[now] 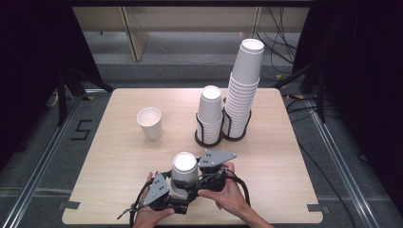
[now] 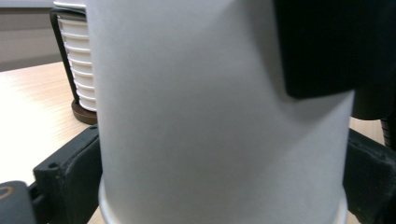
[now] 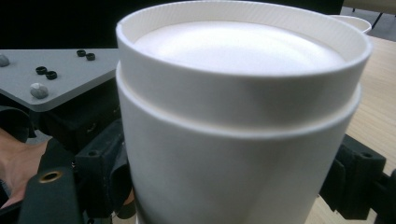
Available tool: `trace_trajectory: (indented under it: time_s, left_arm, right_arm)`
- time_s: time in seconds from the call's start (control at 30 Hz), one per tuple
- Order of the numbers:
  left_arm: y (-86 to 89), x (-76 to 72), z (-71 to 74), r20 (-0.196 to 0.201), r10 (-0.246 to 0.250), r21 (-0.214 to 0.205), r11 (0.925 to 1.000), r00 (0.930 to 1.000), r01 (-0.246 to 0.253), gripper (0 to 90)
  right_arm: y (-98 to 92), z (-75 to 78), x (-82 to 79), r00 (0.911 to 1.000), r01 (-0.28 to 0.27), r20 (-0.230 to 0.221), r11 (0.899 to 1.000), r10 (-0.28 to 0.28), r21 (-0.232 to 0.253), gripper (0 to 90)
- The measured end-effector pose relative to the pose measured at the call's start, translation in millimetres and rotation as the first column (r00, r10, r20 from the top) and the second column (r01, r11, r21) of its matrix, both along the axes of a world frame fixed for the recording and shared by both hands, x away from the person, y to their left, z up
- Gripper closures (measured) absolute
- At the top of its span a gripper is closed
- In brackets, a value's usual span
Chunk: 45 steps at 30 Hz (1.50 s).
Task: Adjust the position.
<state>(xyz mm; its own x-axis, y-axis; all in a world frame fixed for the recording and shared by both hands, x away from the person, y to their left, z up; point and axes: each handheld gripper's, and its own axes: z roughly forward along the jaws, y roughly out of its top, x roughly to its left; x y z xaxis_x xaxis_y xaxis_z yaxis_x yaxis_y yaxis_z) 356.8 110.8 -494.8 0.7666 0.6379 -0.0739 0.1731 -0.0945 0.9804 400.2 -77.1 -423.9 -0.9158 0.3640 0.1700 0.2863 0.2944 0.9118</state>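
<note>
Cups, nested upside down, stand between both claws: left gripper wide around their base, right gripper clamping them. Beyond, holder carries two stacks.

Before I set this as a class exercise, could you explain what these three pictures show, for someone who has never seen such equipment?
There is no robot here: a person holds a hand-held two-jaw tool in each hand, the left gripper and the right gripper. The high view is taken from above the person's side of the table. The other two pictures come from small cameras riding on each gripper, looking along its black jaws.

On the table are a single cup standing mouth up, and a black holder with a short stack and a tall stack of upside-down white cups.

Close to the person, two nested cups, bottoms up, stand between the jaws of both grippers. Whether the jaws actually squeeze them cannot be told.
</note>
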Motion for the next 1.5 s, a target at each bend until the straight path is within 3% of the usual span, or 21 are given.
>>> trace_trajectory:
  time_s: [0.13,0.2,0.3,0.37,0.43,0.47,0.5,0.53,0.57,0.8,0.87,0.97,1.13,1.23,1.27,1.3,1.33,1.37,1.4,1.5]
  left_arm:
    - [-0.1,0.5,-0.2,0.014,-0.005,-0.007,1.0000,0.9999,0.005,4.3]
    - [1.4,-0.6,1.0,0.008,-0.007,0.031,0.9995,0.9999,0.007,5.0]
    - [1.1,0.3,0.5,0.025,-0.017,0.020,0.9997,0.9995,0.016,5.7]
    - [2.9,0.3,3.0,0.029,-0.029,0.052,0.9983,0.9992,0.028,6.2]
    - [2.9,0.4,3.7,0.046,-0.044,0.058,0.9974,0.9980,0.042,6.7]
    - [4.4,-0.3,5.6,0.052,-0.054,0.093,0.9944,0.9972,0.049,6.9]
    - [4.6,-0.4,6.4,0.073,-0.070,0.110,0.9920,0.9949,0.062,6.9]
    - [4.4,0.0,6.3,0.081,-0.080,0.110,0.9914,0.9935,0.070,7.1]
    - [6.0,-1.2,8.0,0.073,-0.091,0.137,0.9874,0.9932,0.080,7.1]
    - [8.3,0.3,6.9,0.052,-0.136,0.185,0.9748,0.9893,0.124,7.5]
    - [7.6,0.7,5.4,0.059,-0.147,0.197,0.9715,0.9874,0.133,7.6]
    - [7.7,0.0,5.5,0.057,-0.161,0.242,0.9598,0.9853,0.143,7.7]
    - [8.1,0.2,6.0,0.052,-0.175,0.256,0.9540,0.9833,0.156,7.7]
    - [8.5,1.0,4.9,0.062,-0.174,0.252,0.9556,0.9828,0.153,7.0]
    - [8.9,1.3,5.0,0.056,-0.169,0.244,0.9580,0.9840,0.151,6.2]
    - [9.1,1.2,4.8,0.054,-0.165,0.222,0.9635,0.9848,0.149,5.7]
    - [9.1,1.2,4.8,0.054,-0.165,0.222,0.9635,0.9848,0.149,5.3]
    - [9.0,1.2,4.3,0.064,-0.163,0.195,0.9697,0.9846,0.148,5.3]
    - [10.0,1.3,4.8,0.070,-0.163,0.187,0.9711,0.9841,0.148,4.9]
    - [12.0,1.1,7.0,0.095,-0.164,0.131,0.9799,0.9819,0.151,4.8]
  right_arm:
    - [0.0,0.2,-0.2,1.0000,-0.001,0.000,1.000,0.001,0.000,17.3]
    - [0.1,0.7,-0.9,1.0000,0.008,0.003,1.000,-0.008,-0.017,16.6]
    - [-0.4,1.0,-0.2,1.0000,-0.004,-0.002,1.000,0.004,-0.023,16.0]
    - [-1.6,2.5,-1.5,0.9998,0.003,-0.020,1.000,-0.003,-0.029,15.5]
    - [-2.5,3.6,1.4,0.9998,-0.018,-0.004,1.000,0.018,-0.019,15.2]
    - [-3.0,4.4,2.1,0.9997,-0.023,0.007,0.999,0.023,-0.025,15.1]
    - [-4.6,7.1,0.2,0.9998,-0.016,-0.013,0.999,0.016,-0.049,15.0]
    - [-5.8,9.3,0.7,0.9996,-0.029,-0.005,0.998,0.029,-0.061,14.9]
    - [-6.6,10.5,0.4,0.9995,-0.031,-0.005,0.997,0.031,-0.070,14.8]
    - [-15.0,22.4,-1.3,0.9972,-0.070,0.018,0.990,0.073,-0.122,15.6]
    - [-18.1,25.4,-1.0,0.9976,-0.066,0.013,0.991,0.068,-0.117,15.7]
    - [-23.3,30.1,0.9,0.9977,-0.063,0.016,0.992,0.066,-0.109,15.8]
    - [-27.5,33.1,1.2,0.9968,-0.080,-0.003,0.988,0.080,-0.133,20.2]
    - [-29.4,32.5,2.9,0.9960,-0.089,-0.018,0.990,0.088,-0.111,23.1]
    - [-30.7,32.4,3.8,0.9949,-0.091,-0.050,0.992,0.087,-0.093,24.1]
    - [-31.9,32.8,5.4,0.9950,-0.090,-0.051,0.992,0.086,-0.090,24.3]
    - [-31.9,32.8,5.4,0.9950,-0.090,-0.051,0.992,0.086,-0.090,24.3]
    - [-33.2,32.8,6.8,0.9935,-0.093,-0.071,0.993,0.088,-0.071,24.4]
    - [-35.9,32.6,9.8,0.9921,-0.096,-0.084,0.995,0.093,-0.033,24.7]
    - [-41.3,34.2,12.4,0.9909,-0.084,-0.105,0.996,0.083,0.000,24.7]
